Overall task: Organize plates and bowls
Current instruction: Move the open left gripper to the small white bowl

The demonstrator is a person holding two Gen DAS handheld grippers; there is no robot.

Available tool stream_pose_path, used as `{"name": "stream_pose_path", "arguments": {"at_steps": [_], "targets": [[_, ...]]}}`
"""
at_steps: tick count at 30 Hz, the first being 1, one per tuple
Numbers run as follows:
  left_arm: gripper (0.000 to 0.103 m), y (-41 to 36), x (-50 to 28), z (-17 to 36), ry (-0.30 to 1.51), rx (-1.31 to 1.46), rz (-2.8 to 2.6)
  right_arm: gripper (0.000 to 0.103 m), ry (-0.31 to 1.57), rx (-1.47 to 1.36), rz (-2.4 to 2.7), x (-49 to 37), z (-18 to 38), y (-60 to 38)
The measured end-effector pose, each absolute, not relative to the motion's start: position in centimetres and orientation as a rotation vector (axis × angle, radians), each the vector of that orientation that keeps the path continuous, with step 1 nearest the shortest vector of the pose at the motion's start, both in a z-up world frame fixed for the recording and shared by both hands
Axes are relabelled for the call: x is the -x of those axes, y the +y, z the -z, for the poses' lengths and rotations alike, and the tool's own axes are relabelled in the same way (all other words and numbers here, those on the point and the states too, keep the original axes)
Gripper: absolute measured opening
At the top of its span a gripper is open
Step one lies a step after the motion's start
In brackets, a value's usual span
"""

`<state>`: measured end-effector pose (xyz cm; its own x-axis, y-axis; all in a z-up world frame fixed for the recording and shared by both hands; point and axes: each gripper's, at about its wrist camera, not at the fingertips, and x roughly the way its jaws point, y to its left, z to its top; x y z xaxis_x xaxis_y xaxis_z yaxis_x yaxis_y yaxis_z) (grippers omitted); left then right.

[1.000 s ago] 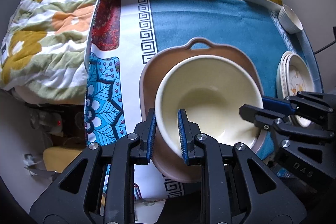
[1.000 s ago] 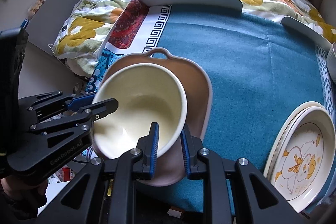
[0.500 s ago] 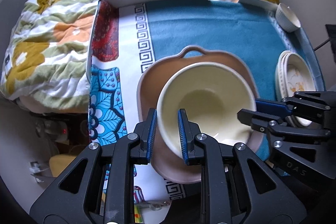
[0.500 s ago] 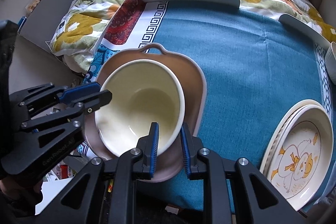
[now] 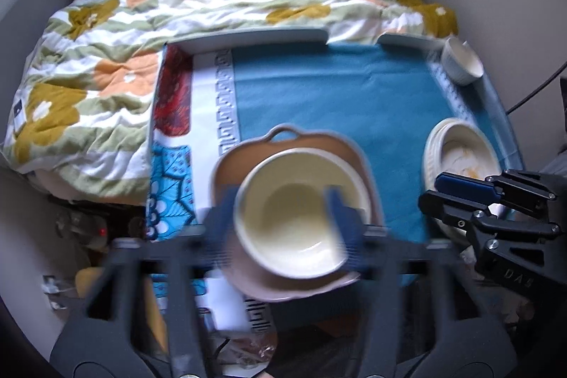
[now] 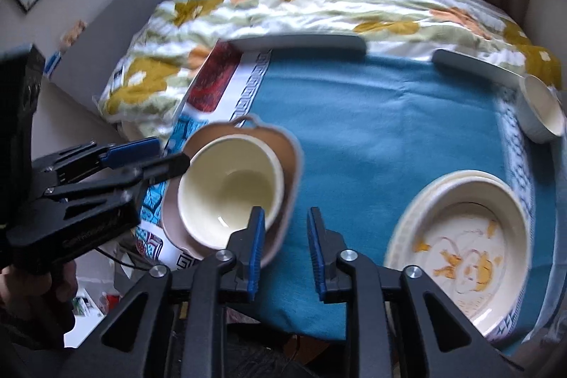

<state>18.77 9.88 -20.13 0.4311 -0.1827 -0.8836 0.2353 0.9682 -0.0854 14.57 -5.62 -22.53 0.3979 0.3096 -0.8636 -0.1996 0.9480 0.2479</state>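
both wrist views steeply down, sharing the cream bowl (image 5: 301,211)

The right tongs (image 5: 430,197) carry raised letters reading "DAS" on their black body in the left wrist view. Lettering on the left tongs' (image 6: 166,154) body in the right wrist view is too blurred to read.

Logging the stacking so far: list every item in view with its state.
cream bowl: released, nested in pink dish
pink dish: upright on cloth
illustrated plates: stacked
small white cup: tilted at table edge
left gripper: jaws just opening
right gripper: jaws just opening, empty
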Motion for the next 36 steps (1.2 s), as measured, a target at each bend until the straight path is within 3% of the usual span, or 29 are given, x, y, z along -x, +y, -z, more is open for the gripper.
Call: {"name": "stream_pose_path", "arguments": {"at_steps": [1, 3, 5, 7, 12, 25, 30, 32, 36], "targets": [[0.092, 9.3, -18.5, 19.4, 1.065, -0.042, 0.266, 0.036, 1.104, -0.123, -0.314, -14.4, 22.2, -6.4], [0.092, 7.9, -18.3, 18.4, 1.038, -0.036, 0.278, 0.057, 1.065, -0.162, -0.278, -13.7, 21.4, -9.4], [0.092, 6.1, -18.3, 17.7, 1.028, -0.04, 0.294, 0.067, 1.033, -0.187, -0.253, -13.1, 20.7, -11.7], [0.092, 3.8, -18.3, 17.0, 1.013, -0.043, 0.306, 0.085, 0.999, -0.206, -0.223, -12.8, 20.2, -14.4], [0.092, -2.8, -18.7, 15.5, 0.98, -0.035, 0.362, 0.102, 0.891, -0.222, -0.146, -11.5, 18.7, -22.0], [0.092, -20.6, -25.3, 15.7, 0.981, -0.055, 0.473, 0.102, 0.912, -0.149, -0.087, -14.8, 17.6, -35.6], [0.092, -24.1, -30.2, 17.6, 1.021, -0.111, 0.54, 0.101, 0.974, -0.375, -0.075, -18.2, 21.2, -39.4], [0.092, -25.0, -32.2, 18.5, 1.041, -0.119, 0.571, 0.099, 0.978, -0.445, -0.05, -19.0, 22.2, -40.1], [0.088, -27.2, -36.3, 21.3, 1.099, -0.125, 0.657, 0.078, 0.983, -0.539, 0.04, -21.5, 24.2, -41.4]]}}
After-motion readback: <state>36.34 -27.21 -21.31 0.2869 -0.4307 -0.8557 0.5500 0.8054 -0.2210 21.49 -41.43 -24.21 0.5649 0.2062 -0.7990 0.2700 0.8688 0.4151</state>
